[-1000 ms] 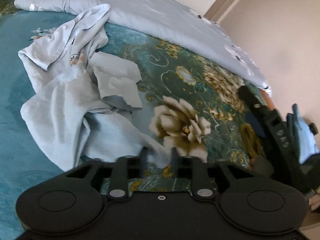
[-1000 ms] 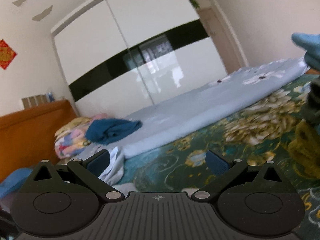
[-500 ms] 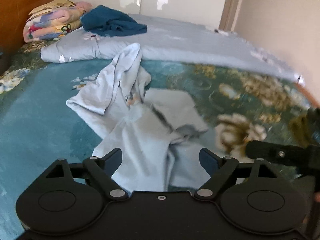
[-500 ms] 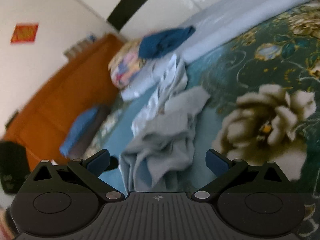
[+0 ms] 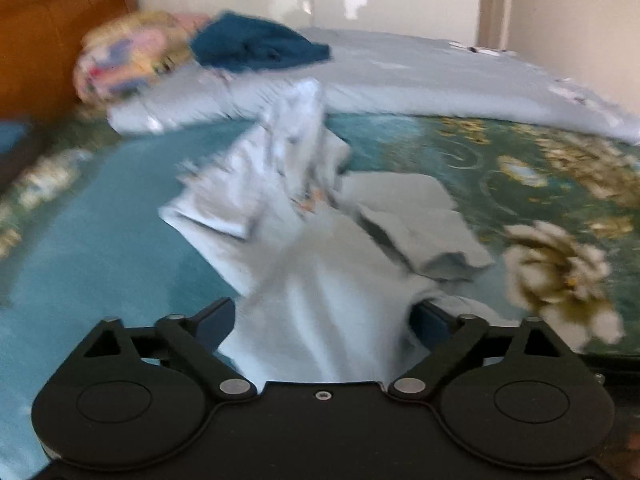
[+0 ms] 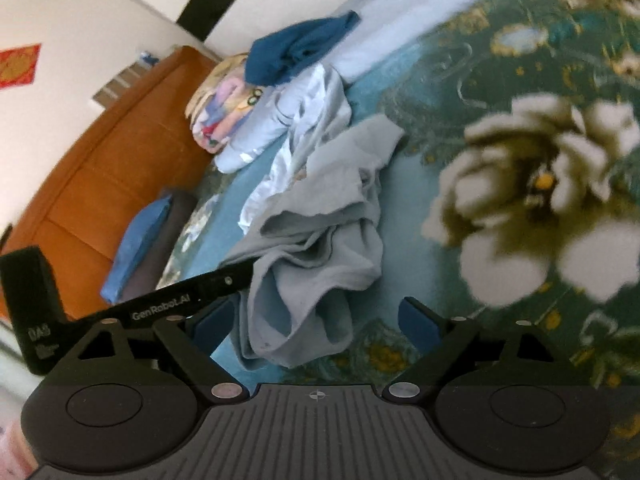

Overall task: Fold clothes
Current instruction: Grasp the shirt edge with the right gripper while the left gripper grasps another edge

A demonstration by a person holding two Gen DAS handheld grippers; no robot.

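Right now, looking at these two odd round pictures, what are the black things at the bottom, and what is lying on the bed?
There is no robot here: a person holds a two-finger gripper in each hand, and each carries a wide-angle camera looking forward. One picture comes from the left gripper, the other from the right gripper. Both are open and hold nothing. On the flowered bedspread lies a crumpled pale blue garment, reaching in between the left fingers. Behind lie a folded grey-blue quilt and a dark blue cloth.
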